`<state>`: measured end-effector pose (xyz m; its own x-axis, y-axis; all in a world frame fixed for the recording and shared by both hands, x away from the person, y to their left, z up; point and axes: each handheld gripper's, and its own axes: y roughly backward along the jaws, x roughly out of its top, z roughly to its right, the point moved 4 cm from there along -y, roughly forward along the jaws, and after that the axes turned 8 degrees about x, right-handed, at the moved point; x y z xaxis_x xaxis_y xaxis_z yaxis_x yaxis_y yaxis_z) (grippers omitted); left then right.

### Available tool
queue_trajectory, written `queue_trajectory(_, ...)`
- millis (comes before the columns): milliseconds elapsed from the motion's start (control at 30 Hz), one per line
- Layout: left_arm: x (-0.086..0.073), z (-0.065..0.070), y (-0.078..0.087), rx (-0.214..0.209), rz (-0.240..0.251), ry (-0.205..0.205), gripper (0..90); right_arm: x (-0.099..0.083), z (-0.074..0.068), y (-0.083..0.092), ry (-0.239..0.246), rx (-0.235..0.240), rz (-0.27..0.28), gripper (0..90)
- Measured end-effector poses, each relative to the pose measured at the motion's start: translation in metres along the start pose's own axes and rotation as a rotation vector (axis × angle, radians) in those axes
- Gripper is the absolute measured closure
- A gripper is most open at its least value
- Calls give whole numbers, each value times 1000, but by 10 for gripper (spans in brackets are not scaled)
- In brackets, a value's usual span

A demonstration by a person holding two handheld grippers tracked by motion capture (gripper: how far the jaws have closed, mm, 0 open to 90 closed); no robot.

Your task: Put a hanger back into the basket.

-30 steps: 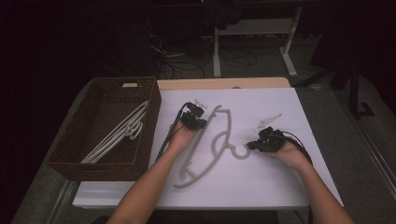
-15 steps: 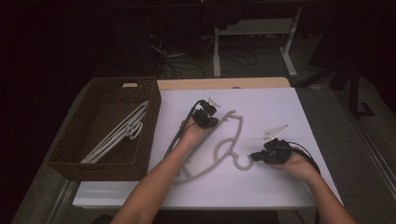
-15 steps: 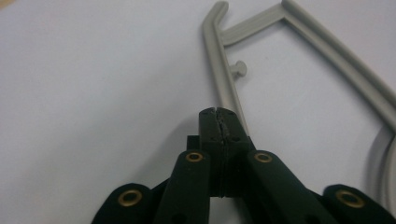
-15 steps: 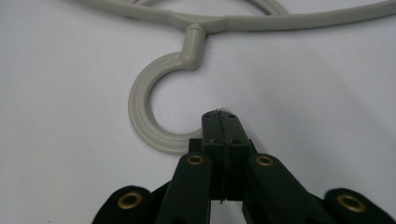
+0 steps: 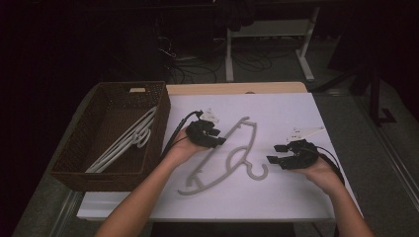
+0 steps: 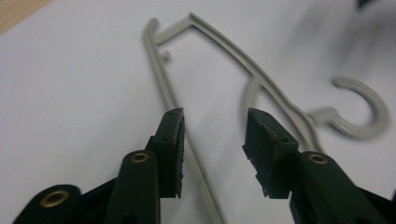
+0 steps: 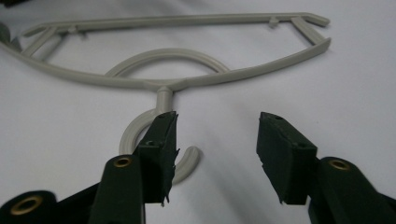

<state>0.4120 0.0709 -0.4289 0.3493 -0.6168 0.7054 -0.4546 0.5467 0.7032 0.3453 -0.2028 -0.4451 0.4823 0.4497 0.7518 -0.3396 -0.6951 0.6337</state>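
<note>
Hanger position: we find the grey hanger [image 5: 225, 158] lying flat on the white tabletop [image 5: 296, 113], between the two grippers, its hook end toward the right gripper.
Left gripper: we see the left gripper [image 5: 217, 139] over the hanger's upper arm; its jaws have just been opening and stand apart. In the left gripper view [image 6: 212, 133] the hanger's straight bar [image 6: 187, 140] runs up between the pads without either pad pressing on it.
Right gripper: the right gripper [image 5: 275, 154] sits just right of the hook; its jaws have just been opening and stand apart, with bare tabletop between them in the right gripper view [image 7: 215, 135].
High view only: we note the woven basket [image 5: 74, 163] at the tabletop's left edge, holding white hangers [image 5: 126, 140], and both forearms.
Gripper views only: we can read the ribbed pad faces and the small peg on the hanger's bar [image 6: 165, 56].
Hidden or unclear: the left jaw of the right gripper covers part of the hook [image 7: 187, 161]; the far end of the hook is blurred in the left gripper view; the room behind the tabletop is too dark to make out.
Writing: we read none; a pale tag on the basket's far rim [image 5: 137, 89] is too small to read.
</note>
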Motion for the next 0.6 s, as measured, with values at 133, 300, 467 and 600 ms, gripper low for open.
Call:
queue_trajectory(133, -20, 19, 21, -52, 9, -16, 516, 3, -3, -2, -27, -42, 17, 287)
queue_trajectory(300, -35, 37, 37, -85, 17, -38, 472, 6, -6, -6, -65, -72, 29, 185)
queue_trajectory(467, -53, 52, 41, -104, 0, -38, 462, 6, -10, -10, -65, -77, 30, 142)
queue_trajectory(600, -67, 65, 40, -98, -26, -38, 472, 2, -10, -13, -64, -84, 21, 142)
